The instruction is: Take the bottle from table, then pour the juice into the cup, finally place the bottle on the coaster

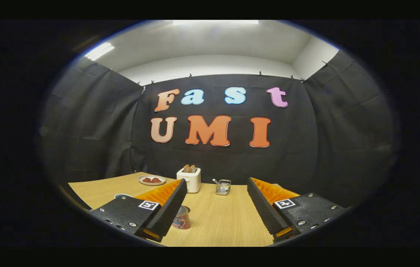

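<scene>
My gripper [216, 185] hangs open above the wooden table [221, 222], its two black fingers spread wide with nothing between them. A small bottle [181, 219] with a red and blue label stands on the table just inside the left finger [169, 209]. That finger hides the bottle's left side. A pale round rim [122, 195] peeks out beyond the left finger's base; I cannot tell whether it is the cup or the coaster.
At the table's far edge stand a white toaster [191, 180] holding toast, a small wire basket [223, 187] and, to the left, a plate [151, 180] with reddish pieces. Black cloth walls close in the booth behind and on both sides.
</scene>
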Tool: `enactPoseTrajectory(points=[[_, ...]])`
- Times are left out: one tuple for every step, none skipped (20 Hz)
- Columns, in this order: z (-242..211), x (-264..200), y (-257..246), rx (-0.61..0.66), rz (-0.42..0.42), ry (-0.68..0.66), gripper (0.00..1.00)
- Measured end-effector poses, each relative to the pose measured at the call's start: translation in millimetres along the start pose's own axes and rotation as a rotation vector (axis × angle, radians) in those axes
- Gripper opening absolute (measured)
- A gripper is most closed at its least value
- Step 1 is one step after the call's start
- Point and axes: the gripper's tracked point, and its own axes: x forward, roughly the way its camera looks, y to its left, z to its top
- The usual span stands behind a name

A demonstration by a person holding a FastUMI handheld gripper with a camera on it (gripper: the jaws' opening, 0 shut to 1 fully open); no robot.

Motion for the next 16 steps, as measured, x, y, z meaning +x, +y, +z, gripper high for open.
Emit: enactPoseTrajectory(points=[[-8.0, 1.3, 3.8, 0.005, 0.009, 0.012, 0.97], [-15.6, 2.4, 7.2, 0.011, 0.016, 0.023, 0.97], [-23.4, 3.3, 12.7, 0.017, 0.028, 0.033, 0.97], [-31.0, 3.5, 17.6, 0.023, 0.041, 0.045, 0.97], [-39.5, 3.6, 22.7, 0.027, 0.055, 0.055, 0.97], [-47.0, 4.9, 27.3, 0.031, 0.064, 0.064, 0.97], [-54.5, 5.3, 31.4, 0.034, 0.074, 0.071, 0.97], [-63.4, 6.4, 35.7, 0.039, 0.082, 0.082, 0.97], [-73.2, 7.6, 40.0, 0.046, 0.091, 0.097, 0.97], [-82.0, 9.4, 44.6, 0.055, 0.101, 0.112, 0.97], [-90.2, 10.1, 49.3, 0.064, 0.113, 0.126, 0.97], [-96.4, 11.7, 54.1, 0.071, 0.125, 0.133, 0.97], [-103.9, 13.0, 56.6, 0.071, 0.132, 0.138, 0.97], [-110.6, 15.6, 58.4, 0.067, 0.133, 0.145, 0.97], [-118.2, 17.6, 60.6, 0.063, 0.134, 0.151, 0.97], [-125.7, 20.9, 63.6, 0.065, 0.137, 0.160, 0.97]])
